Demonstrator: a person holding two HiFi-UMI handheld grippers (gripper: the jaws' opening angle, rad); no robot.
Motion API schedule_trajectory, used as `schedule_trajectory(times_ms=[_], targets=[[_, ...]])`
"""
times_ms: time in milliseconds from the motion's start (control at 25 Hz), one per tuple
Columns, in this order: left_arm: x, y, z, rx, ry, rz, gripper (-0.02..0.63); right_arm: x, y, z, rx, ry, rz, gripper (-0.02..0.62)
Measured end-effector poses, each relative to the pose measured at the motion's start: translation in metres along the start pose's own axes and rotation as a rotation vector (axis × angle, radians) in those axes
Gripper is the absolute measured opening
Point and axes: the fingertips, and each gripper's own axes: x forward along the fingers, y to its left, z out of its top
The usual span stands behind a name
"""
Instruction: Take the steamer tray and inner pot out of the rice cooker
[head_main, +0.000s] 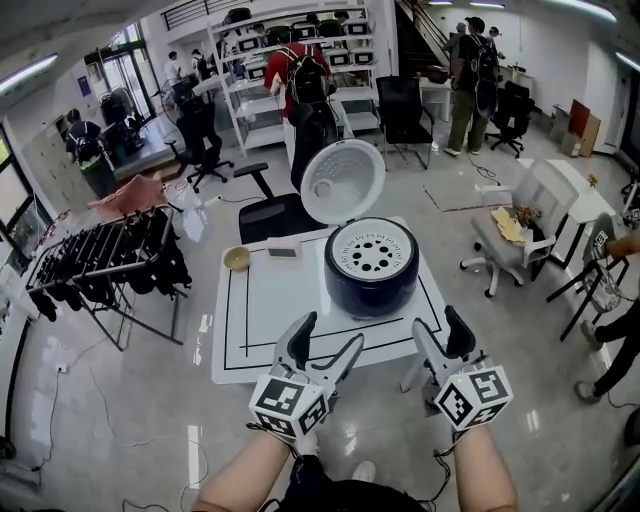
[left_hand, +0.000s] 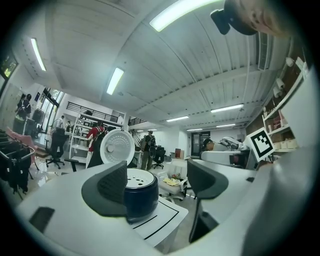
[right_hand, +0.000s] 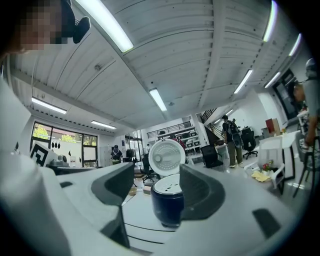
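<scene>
Where the white table (head_main: 250, 320) carries it at the far right, the dark blue rice cooker (head_main: 371, 280) stands with its round lid (head_main: 342, 182) raised upright. The perforated steamer tray (head_main: 372, 250) sits in the cooker's mouth, and the inner pot beneath is hidden. The left gripper (head_main: 331, 331) and right gripper (head_main: 437, 322) hang at the near table edge, apart from the cooker, jaws wide and empty. A small bowl (head_main: 236, 258) rests far left.
</scene>
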Motion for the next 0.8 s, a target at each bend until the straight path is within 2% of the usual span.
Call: schedule_trajectory(times_ms=[240,800], targets=[[0.015,0.028,-0.003,-0.01,0.009,-0.009,0.364,0.027,-0.002,-0.005,-0.002,0.004,-0.022,0.268],[0.082,0.135,-0.001,-0.053,0.041,-0.104,0.364,0.142,-0.002,-0.02,-0.011,0.04,-0.132,0.268]])
